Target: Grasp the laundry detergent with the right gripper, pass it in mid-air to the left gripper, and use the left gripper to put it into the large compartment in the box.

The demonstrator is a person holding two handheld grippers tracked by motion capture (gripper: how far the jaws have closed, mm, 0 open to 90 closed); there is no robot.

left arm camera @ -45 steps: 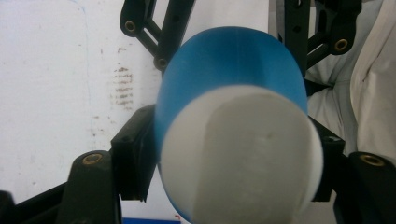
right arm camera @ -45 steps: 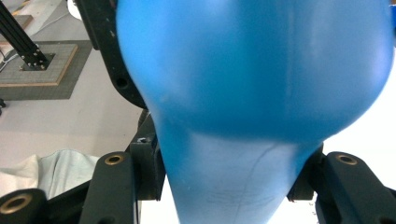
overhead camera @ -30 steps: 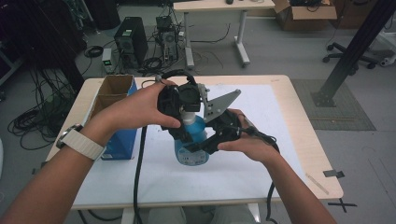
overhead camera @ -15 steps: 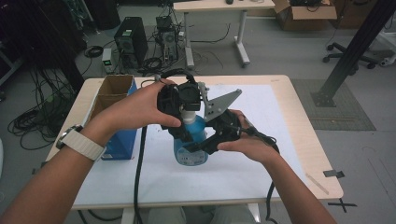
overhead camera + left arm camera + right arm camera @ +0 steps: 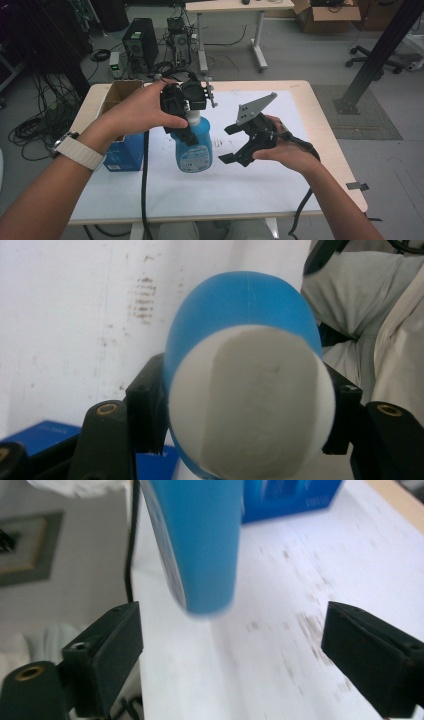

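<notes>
1. A blue translucent plastic spray bottle with a white top is seen in the high view above the white-covered table, near its middle.
2. The bottle is clamped at its upper part by the left gripper; in the left gripper view the black jaws are pressed against both sides of the bottle's white top.
3. The bottle's blue body is shown in the right gripper view hanging with its lower end ahead of the jaws and off the table surface.
4. The right gripper is held just to the right of the bottle, apart from it; its jaws have just been opening and are spread wide, with nothing pressed between them.
5. A blue cardboard box is seen at the table's left edge, near the left forearm, with an open brown cardboard box just behind it.
6. A white wristband is worn on the left wrist.
</notes>
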